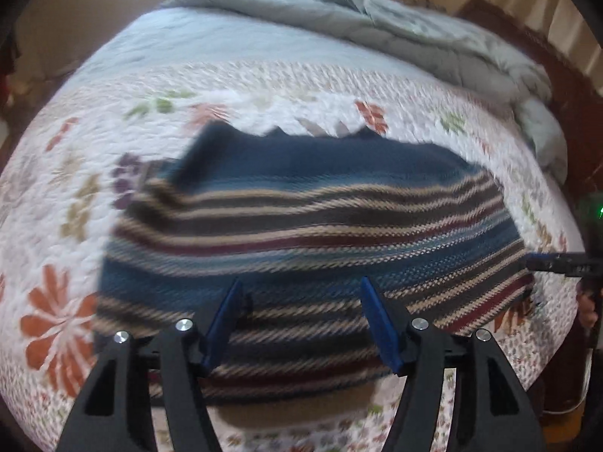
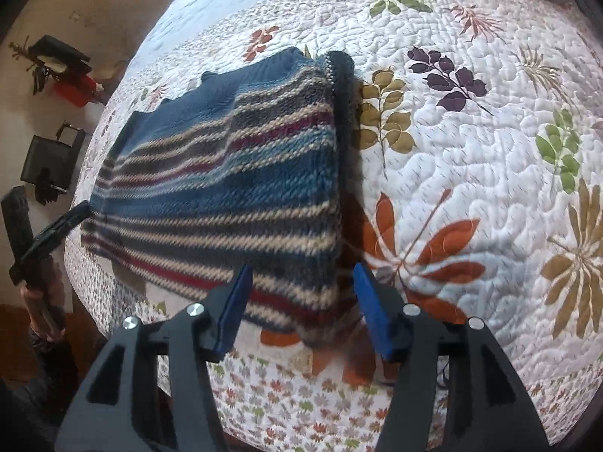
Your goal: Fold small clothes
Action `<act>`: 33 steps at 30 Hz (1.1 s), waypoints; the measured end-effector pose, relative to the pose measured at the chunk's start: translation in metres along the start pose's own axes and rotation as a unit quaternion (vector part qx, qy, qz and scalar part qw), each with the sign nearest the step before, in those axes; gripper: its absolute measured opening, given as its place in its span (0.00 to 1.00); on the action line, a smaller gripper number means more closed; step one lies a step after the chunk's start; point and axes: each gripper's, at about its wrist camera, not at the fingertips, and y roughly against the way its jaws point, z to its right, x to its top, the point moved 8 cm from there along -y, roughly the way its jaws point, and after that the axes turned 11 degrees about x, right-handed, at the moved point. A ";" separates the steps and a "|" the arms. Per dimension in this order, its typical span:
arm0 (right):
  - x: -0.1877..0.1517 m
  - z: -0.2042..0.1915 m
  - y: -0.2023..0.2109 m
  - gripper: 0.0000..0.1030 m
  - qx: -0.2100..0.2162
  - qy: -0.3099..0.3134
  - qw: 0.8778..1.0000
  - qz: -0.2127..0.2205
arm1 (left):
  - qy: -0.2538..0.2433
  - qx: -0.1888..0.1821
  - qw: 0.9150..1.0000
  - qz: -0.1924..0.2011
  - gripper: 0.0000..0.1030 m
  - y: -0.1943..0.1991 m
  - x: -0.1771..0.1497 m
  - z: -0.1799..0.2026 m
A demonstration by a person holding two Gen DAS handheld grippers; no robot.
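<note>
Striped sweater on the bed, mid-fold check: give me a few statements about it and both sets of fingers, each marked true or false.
1. The striped sweater lies on the floral quilt. True.
2. The right gripper is clamped on the sweater. False: its fingers are apart and hold nothing.
3. The left gripper is open. True.
4. The sweater hangs in the air. False: it rests flat on the quilt.
5. A grey blanket lies bunched at the bed's far side. True.
</note>
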 end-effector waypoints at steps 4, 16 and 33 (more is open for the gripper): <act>0.008 0.009 -0.013 0.55 0.001 -0.012 1.000 -0.014 | -0.005 0.009 1.000 -0.021 0.63 -0.030 -0.001 0.009; 0.006 0.013 -0.045 0.35 0.039 -0.034 0.998 -0.021 | 0.012 -0.036 0.999 -0.013 0.76 -0.060 -0.010 0.009; 0.032 -0.083 -0.004 0.18 0.003 0.005 1.000 0.025 | 0.069 -0.065 0.995 0.000 0.74 -0.030 -0.010 -0.031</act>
